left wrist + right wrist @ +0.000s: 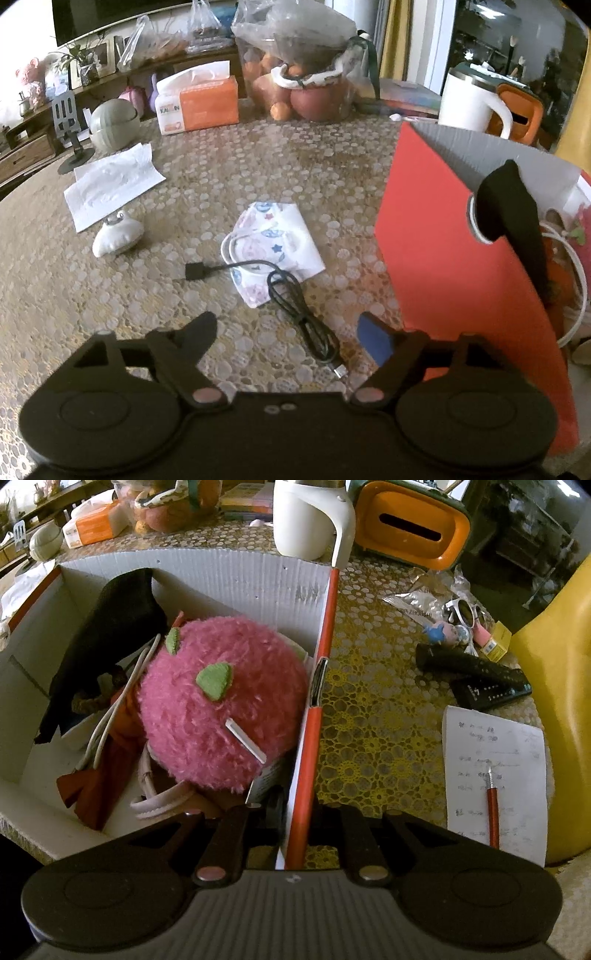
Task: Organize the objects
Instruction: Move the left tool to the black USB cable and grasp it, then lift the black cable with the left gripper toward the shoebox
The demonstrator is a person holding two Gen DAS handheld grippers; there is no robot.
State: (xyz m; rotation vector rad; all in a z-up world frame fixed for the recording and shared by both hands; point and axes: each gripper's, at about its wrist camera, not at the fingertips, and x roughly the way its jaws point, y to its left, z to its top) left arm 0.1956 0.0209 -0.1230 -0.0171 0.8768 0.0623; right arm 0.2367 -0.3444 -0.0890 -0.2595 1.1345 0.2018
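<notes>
Cable (pixel 303 299) lies between wide left jaws, untouched; right jaws clamp box wall (pixel 314 716)

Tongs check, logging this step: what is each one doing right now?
Left tongs: open, empty, above the black cable.
Right tongs: closed on the red box wall.

A home living room: ahead of the left tool, a lace-covered table (pixel 258 166) bears a tissue box (pixel 197 103), bagged fruit (pixel 295 74) and a kettle (pixel 472 99); left beyond, a sideboard (pixel 33 147) holds a plant (pixel 83 61).
</notes>
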